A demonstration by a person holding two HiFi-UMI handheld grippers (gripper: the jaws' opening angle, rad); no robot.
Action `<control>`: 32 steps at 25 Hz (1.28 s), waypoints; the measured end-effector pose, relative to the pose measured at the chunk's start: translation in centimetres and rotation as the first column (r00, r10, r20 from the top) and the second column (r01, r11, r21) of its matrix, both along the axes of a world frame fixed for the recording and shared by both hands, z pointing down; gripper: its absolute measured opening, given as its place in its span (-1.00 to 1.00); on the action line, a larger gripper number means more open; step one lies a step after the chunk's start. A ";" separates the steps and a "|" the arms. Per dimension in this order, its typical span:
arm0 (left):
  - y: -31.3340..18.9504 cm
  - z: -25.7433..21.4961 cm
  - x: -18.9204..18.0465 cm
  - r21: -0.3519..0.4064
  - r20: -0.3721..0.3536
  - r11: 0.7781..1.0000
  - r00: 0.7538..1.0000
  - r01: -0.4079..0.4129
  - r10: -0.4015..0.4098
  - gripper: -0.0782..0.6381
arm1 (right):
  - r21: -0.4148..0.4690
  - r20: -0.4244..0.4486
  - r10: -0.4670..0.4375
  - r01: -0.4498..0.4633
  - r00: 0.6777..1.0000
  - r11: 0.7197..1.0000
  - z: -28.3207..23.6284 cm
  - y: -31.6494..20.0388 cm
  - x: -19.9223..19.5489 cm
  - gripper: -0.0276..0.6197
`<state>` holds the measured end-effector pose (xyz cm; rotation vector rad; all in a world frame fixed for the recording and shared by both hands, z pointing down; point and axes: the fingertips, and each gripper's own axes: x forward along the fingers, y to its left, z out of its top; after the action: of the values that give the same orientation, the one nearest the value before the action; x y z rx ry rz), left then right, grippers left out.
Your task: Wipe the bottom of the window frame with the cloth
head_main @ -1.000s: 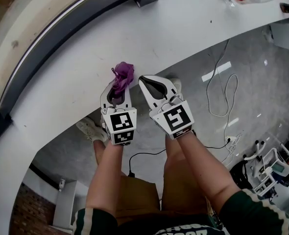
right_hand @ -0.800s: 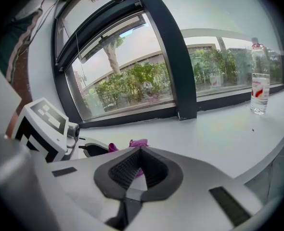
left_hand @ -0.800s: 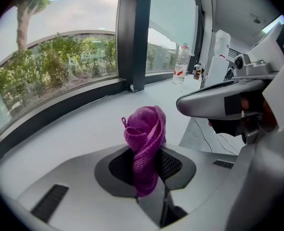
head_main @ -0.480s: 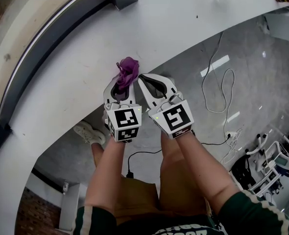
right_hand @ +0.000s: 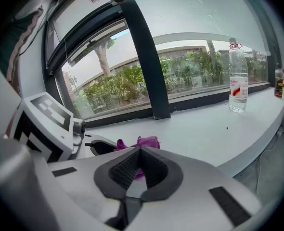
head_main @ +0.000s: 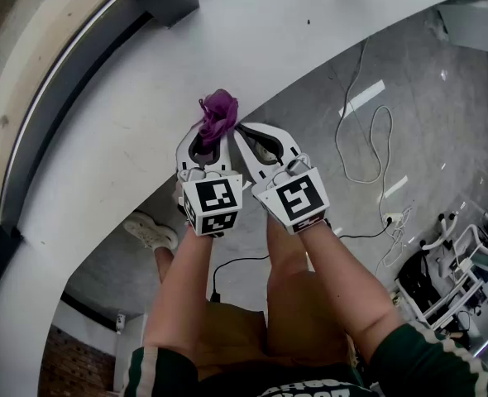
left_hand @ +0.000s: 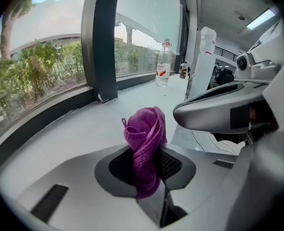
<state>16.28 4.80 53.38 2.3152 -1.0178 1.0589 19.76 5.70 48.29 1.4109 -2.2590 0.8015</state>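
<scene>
The left tongs [head_main: 207, 143] are clamped on a purple cloth [left_hand: 144, 134], which is pinched at its middle so that a bunched, rolled head sticks out past the tips and a short tail hangs behind them. The right tongs [head_main: 248, 137] sit just beside them, on the side away from the window, with their jaws together and nothing between them; the purple seen in the right gripper view lies behind the tips, not in them. Both are held over the near edge of the white counter [head_main: 128, 139], and the cloth looks clear of its surface. The dark bottom strip of the window frame [left_hand: 45, 117] runs along the far edge of the counter, well apart from the cloth, with a dark upright post [left_hand: 101, 42] rising from it. Judged from this, the cloth is in hand but is not on the frame, so the wiping along the strip is all left to do. Further along the counter towards its far end stands a capped clear plastic bottle [right_hand: 237, 83] with a red and white label; how much it holds cannot be told. A small dark bottle [right_hand: 278, 83] stands beyond it, its contents unreadable.
</scene>
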 end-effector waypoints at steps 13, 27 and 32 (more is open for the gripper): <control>-2.7 0.2 -0.2 0.006 -0.006 1.000 1.000 0.012 -0.012 -0.50 | 0.011 0.002 0.009 -0.009 1.000 1.000 0.2 -2.1 0.2 -0.87; -11.6 0.4 -1.0 0.080 0.045 0.997 0.999 0.005 -0.009 -0.50 | 0.067 -0.004 0.000 0.000 1.000 0.998 -0.5 -8.4 -0.1 -0.87; -14.6 0.3 -1.9 0.099 0.066 0.995 0.997 0.029 -0.035 -0.50 | 0.091 -0.012 -0.017 0.018 1.000 0.996 -0.7 -10.5 -0.7 -0.87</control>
<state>14.33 -9.76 53.67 2.3459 -1.1531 1.1045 19.11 -4.81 47.54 1.4293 -2.3233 0.6907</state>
